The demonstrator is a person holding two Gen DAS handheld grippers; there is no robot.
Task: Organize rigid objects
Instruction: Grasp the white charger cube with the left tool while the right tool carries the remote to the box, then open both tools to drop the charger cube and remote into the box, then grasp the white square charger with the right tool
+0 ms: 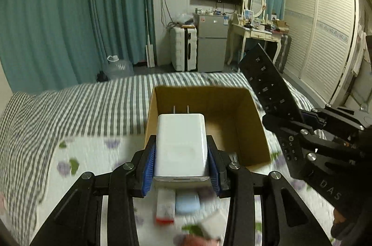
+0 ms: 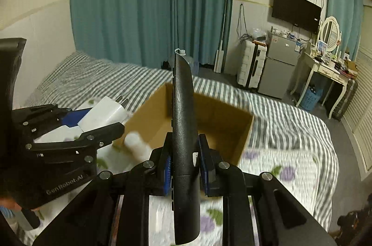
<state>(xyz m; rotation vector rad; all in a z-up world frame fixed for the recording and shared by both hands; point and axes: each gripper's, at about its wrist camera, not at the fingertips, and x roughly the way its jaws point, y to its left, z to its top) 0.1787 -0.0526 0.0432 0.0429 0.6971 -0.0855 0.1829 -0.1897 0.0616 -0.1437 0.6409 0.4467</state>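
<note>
My left gripper [image 1: 181,153] is shut on a white plug charger [image 1: 181,146], its two prongs pointing forward over the near edge of an open cardboard box [image 1: 239,111] on the bed. The charger also shows in the right wrist view [image 2: 104,116]. My right gripper [image 2: 183,164] is shut on a long black remote control [image 2: 184,120], held above the box [image 2: 223,120]. The remote shows at the right in the left wrist view [image 1: 267,88].
Small items lie on the floral quilt [image 1: 93,153] below my left gripper: a white and red box [image 1: 165,206], a light blue case [image 1: 187,203], a white cube [image 1: 212,226]. A white bottle [image 2: 137,146] lies beside the box. Striped bedding [image 1: 81,106] surrounds it.
</note>
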